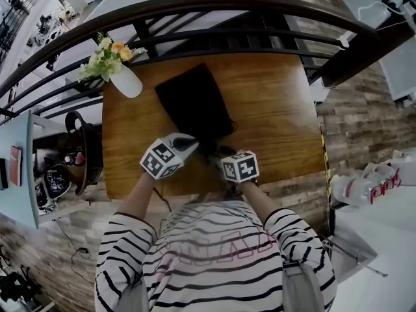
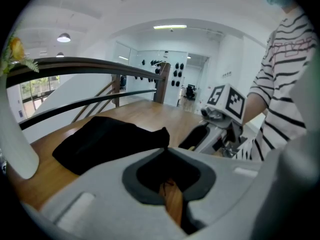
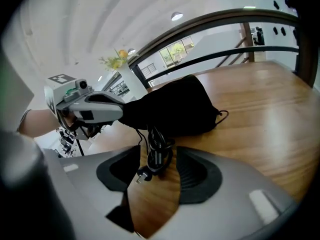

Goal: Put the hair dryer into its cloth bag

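The brown wooden tabletop (image 1: 276, 103) is bounded at its far edge by a dark curved handrail (image 1: 214, 5) with thinner bars beneath it. Its near edge sits just in front of the person in the striped shirt (image 1: 214, 265). One white tapered vase (image 1: 127, 82) holding a single bunch of yellow and green flowers (image 1: 107, 56) stands at the far left corner, close to both edges. The right half of the top is bare wood, the widest free stretch. One black cloth drawstring bag (image 1: 194, 106) lies near the middle. It is slanted, with its closed end toward the rail and its mouth toward the person, well clear of the right edge and apart from the vase. A thin drawstring loop (image 3: 223, 115) trails off its side. There are two grey grippers, both at the bag's mouth. The left gripper (image 2: 169, 181) has its jaws drawn almost together, pinching the edge of the bag's mouth. The right gripper (image 3: 152, 166) has its jaws wide apart. One coiled black power cord (image 3: 156, 149) with its plug (image 3: 141, 174) lies on the wood between them, and neither pad presses on it. The hair dryer's body is not visible; only this cord shows, leading out from the bag's mouth.
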### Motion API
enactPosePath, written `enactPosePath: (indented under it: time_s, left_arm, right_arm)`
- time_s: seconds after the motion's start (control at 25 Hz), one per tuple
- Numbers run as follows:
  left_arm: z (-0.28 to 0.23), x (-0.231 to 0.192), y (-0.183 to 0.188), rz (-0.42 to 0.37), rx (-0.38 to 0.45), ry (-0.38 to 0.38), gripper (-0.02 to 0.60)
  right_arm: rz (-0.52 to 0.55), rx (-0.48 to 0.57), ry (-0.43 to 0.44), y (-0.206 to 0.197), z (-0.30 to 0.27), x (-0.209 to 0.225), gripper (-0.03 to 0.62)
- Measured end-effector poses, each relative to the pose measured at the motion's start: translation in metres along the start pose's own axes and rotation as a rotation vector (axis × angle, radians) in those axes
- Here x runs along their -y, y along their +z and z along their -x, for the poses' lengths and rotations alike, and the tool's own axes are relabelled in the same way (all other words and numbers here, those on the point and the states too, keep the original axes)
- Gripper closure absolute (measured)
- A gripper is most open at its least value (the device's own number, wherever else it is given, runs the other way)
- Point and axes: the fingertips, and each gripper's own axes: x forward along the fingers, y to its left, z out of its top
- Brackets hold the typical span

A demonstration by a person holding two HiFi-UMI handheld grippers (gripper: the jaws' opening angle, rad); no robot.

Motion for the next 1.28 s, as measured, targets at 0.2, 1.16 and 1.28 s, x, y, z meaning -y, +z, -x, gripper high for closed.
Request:
enactPosePath:
  time_s: [0.2, 1.16, 1.28]
  left_arm:
    - [-0.001, 0.003, -0.003, -0.01, -0.002, -0.009, 0.565]
    - [-0.006, 0.01, -0.015, -0.022, -0.038, -0.046, 0.565]
    - [-0.005, 0.011, -0.016, -0.014, -0.038, -0.045, 0.565]
  right_arm:
    - [0.039, -0.02, -0.054, -0.017, 0.0, -0.001, 0.33]
    - [-0.16, 0.02, -0.015, -0.002, -0.024, 0.0, 0.48]
    - [-0.18, 0.037, 0.008, 0.009, -0.025, -0.002, 0.485]
